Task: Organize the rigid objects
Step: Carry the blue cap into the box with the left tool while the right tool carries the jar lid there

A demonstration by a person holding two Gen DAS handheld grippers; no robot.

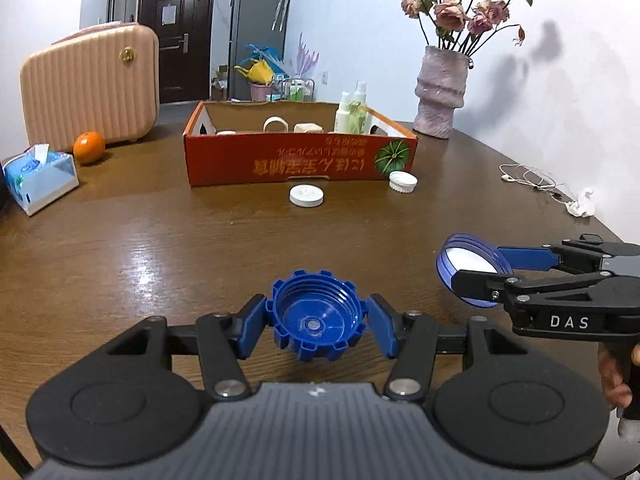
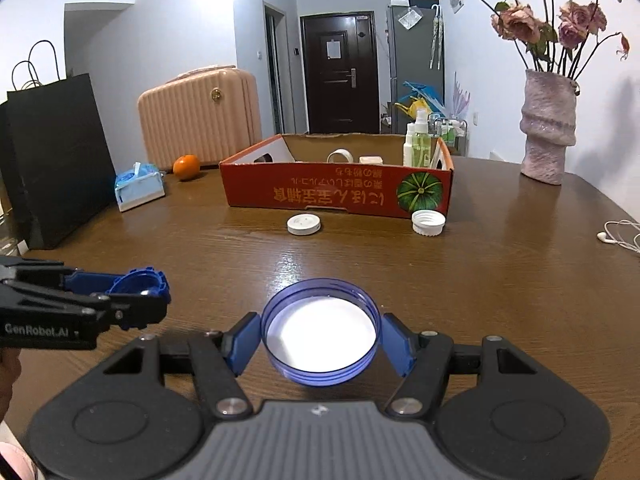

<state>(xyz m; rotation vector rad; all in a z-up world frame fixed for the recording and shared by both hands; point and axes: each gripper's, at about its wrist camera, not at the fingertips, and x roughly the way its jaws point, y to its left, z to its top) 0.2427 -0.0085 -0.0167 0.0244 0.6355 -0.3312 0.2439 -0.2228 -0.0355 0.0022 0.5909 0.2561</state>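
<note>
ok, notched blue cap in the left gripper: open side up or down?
Up. The notched blue cap shows its threaded hollow interior, clamped between the left gripper pads.

Left tongs, right tongs — both clamped, pointing downward

I see a solid blue notched cap, a translucent blue lid with white inside, 2 white caps, a red box with green squash print
</note>
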